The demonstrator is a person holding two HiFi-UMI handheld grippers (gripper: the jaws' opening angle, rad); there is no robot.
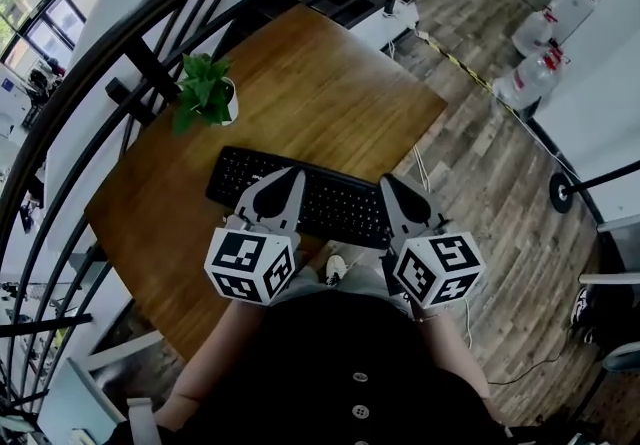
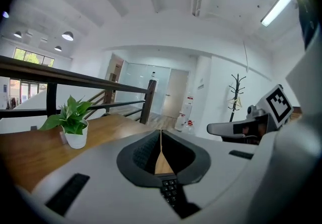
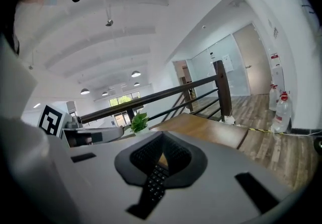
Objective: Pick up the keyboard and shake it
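Although both pairs of jaws were closed tip to tip, neither clamped anything. The left gripper (image 2: pixel 161 132) and the right gripper (image 3: pixel 162 136) sat over the near edge of the black rectangular keyboard (image 1: pixel 340 205), whose keys showed through the hollow behind each pair of tips. The keyboard lay flat at the near side of the brown wooden tabletop (image 1: pixel 330 83). Farther left stood a leafy green plant in a white pot (image 1: pixel 207 93), close to a dark curved metal railing (image 1: pixel 120 28).

Bare table (image 1: pixel 330 93) beyond keyboard (image 1: pixel 330 203); potted plant (image 1: pixel 205 93) stands at left.
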